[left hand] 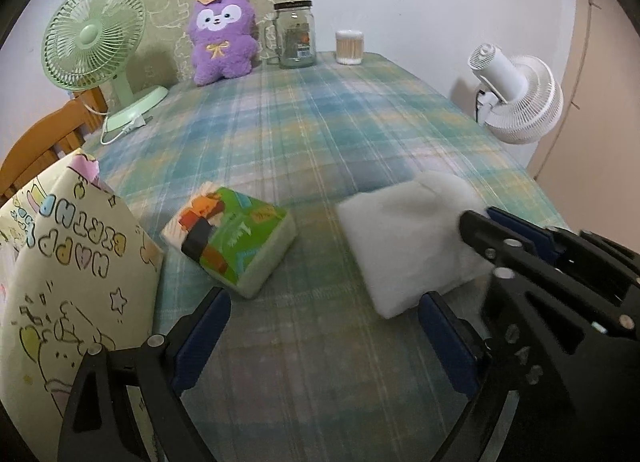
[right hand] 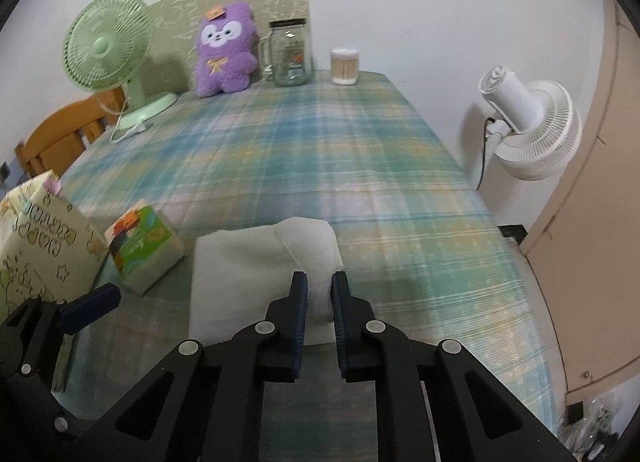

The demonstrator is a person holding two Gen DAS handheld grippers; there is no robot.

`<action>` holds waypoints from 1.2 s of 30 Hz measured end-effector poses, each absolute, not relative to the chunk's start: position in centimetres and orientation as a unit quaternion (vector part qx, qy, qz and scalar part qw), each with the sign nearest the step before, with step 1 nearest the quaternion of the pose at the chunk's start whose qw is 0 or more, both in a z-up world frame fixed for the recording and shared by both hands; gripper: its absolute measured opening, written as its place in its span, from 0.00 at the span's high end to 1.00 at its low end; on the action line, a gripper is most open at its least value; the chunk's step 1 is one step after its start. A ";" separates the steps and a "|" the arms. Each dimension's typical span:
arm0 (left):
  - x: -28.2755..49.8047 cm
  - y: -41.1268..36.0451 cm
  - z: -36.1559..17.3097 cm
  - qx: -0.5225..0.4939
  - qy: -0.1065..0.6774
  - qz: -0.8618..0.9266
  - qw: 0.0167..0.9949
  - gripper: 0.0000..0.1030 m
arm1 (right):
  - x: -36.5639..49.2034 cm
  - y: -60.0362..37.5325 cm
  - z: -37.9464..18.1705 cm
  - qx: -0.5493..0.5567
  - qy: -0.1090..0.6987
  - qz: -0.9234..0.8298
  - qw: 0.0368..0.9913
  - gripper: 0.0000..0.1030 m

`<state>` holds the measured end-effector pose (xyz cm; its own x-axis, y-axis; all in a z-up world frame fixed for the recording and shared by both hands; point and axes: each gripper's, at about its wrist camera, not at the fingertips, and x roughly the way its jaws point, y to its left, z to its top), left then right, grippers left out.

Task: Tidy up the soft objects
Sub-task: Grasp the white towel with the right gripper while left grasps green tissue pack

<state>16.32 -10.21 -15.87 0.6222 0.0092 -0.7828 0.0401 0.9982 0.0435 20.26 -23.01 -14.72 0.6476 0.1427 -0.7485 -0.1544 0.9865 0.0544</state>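
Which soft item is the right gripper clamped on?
The folded white cloth, pinched in the right gripper; the green printed tissue pack and purple plush sit untouched.

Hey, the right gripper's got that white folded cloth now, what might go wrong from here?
The right gripper pinches only a raised fold of the white cloth, so lifting may unfold it or let it slip. The tissue pack and gift bag sit close on the left, and the open left gripper is nearby, so a sideways swing might knock them.
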 end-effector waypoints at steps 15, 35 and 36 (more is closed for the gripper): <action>18.1 -9.2 -16.4 0.003 0.445 0.034 0.895 0.03 | 21.8 -23.1 -14.6 0.008 0.405 0.062 0.912 0.85; 21.4 -8.1 -17.1 -0.029 0.454 0.073 0.888 0.05 | 24.0 -23.5 -14.5 0.030 0.401 0.056 0.914 0.85; 21.5 -8.1 -17.0 -0.029 0.454 0.073 0.888 0.05 | 24.1 -23.5 -14.5 0.031 0.401 0.058 0.914 0.85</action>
